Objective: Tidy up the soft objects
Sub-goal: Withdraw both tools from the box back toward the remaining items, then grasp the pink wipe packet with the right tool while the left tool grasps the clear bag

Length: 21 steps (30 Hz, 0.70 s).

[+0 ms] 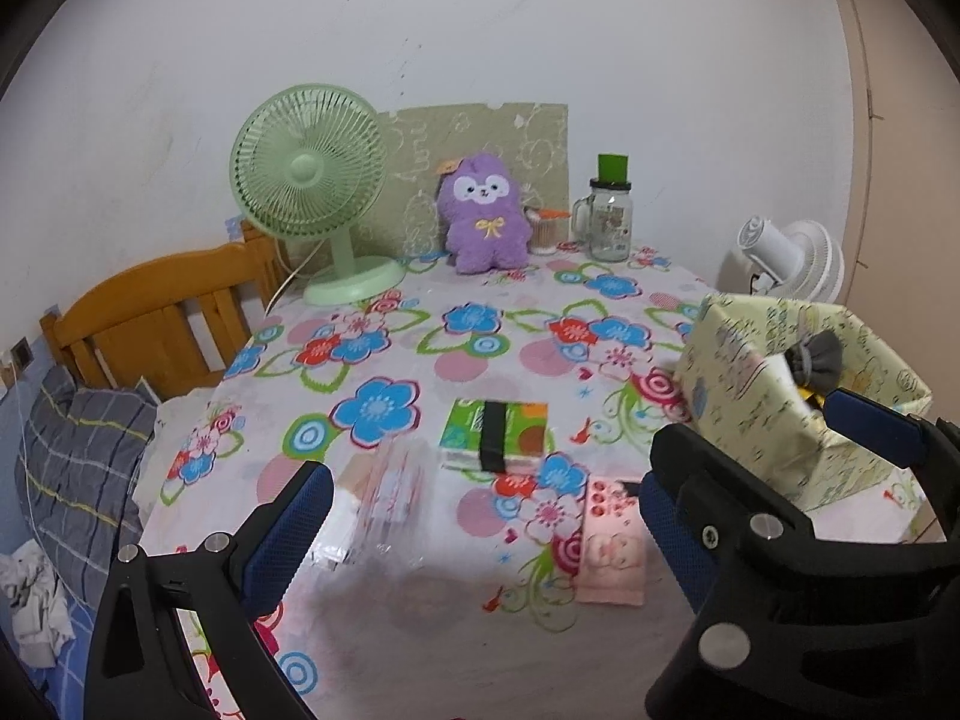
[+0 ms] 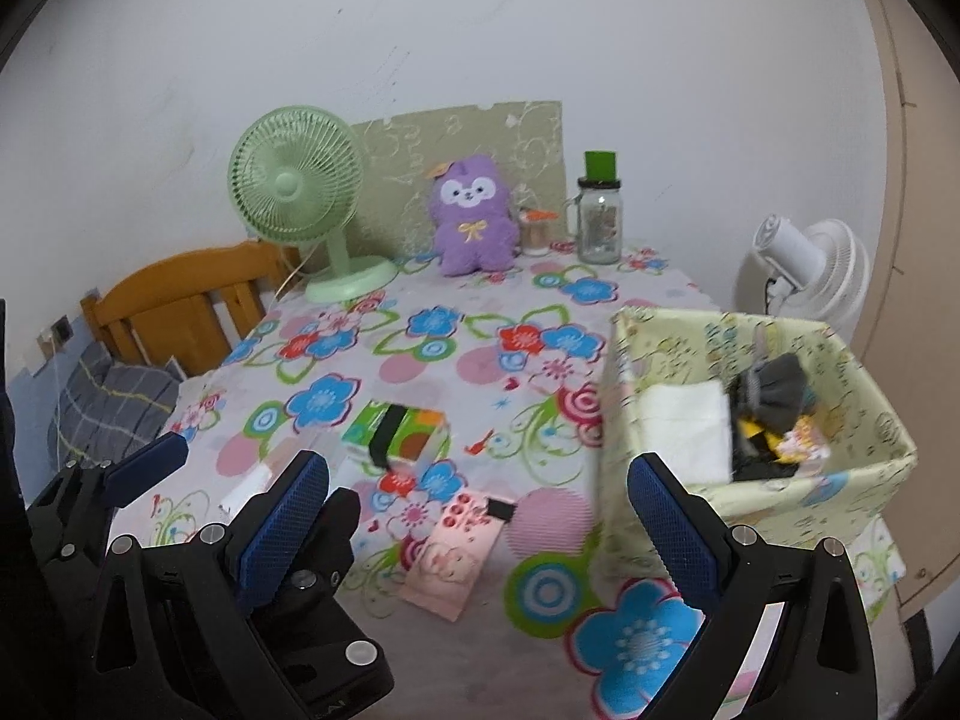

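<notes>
We hold the left gripper [image 1: 480, 531] above the flowered tablecloth [image 1: 384, 360] with its blue-padded fingers [image 1: 288, 534] spread wide and nothing between them. Just ahead of the gap lies a green tissue pack [image 1: 493, 432] crossed by a black band. Beside the left finger a clear plastic packet [image 1: 384, 498] is smeared by blur, so we cannot read what it holds. Close to the right finger lies a pink packet [image 1: 612, 546].

The right gripper [image 2: 480, 531] is also spread wide and empty. From its own camera the pink packet [image 2: 456, 552] sits between the fingers, a little ahead, and the tissue pack [image 2: 399, 429] lies farther on. The patterned fabric box [image 2: 852, 480] stands just past the right finger, which covers part of its near wall. Inside we make out a white folded cloth [image 2: 684, 420], something grey [image 2: 774, 387], and yellow and pink bits lower down that are too jumbled to name. The left gripper's body [image 2: 114, 516] blocks the lower left corner of this view.

Far ahead, by the wall, a purple plush toy [image 1: 485, 213] sits upright between a green fan [image 1: 312, 180] and a glass jar [image 1: 609, 222].
</notes>
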Available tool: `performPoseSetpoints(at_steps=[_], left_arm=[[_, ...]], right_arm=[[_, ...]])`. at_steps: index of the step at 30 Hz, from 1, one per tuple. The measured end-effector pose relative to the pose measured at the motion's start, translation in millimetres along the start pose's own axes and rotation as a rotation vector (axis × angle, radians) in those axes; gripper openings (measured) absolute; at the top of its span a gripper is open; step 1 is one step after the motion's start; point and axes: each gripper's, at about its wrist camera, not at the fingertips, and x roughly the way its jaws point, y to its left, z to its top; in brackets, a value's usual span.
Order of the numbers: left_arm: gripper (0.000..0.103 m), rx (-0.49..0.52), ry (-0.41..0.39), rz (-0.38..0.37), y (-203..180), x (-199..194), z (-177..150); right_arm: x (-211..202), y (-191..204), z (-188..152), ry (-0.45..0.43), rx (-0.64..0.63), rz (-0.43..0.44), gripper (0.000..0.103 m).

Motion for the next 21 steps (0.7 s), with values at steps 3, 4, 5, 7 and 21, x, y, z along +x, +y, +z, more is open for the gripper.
performPoseSetpoints(at_steps=[3, 4, 5, 7, 21], left_arm=[[0.103, 0.0, 0.012, 0.017, 6.0, 7.2, -6.7], [0.103, 0.0, 0.017, 0.022, 7.6, 9.1, -8.9], [0.103, -0.002, 0.025, 0.025, 10.4, 11.7, -11.6], [0.103, -0.006, 0.034, 0.029, 14.3, 15.6, -15.0], [0.102, -0.014, 0.104, 0.043, 28.6, 48.8, -39.5]], right_arm=[[7.6, 7.9, -5.9, 0.008, -0.02, 0.016, 0.101], [10.3, 10.5, -7.6, 0.013, -0.028, 0.016, 0.101], [13.4, 12.2, -8.7, 0.02, -0.034, 0.018, 0.101], [20.1, 16.0, -11.3, 0.036, -0.043, 0.029, 0.101], [64.3, 25.1, -33.5, 0.148, -0.04, 0.048, 0.088]])
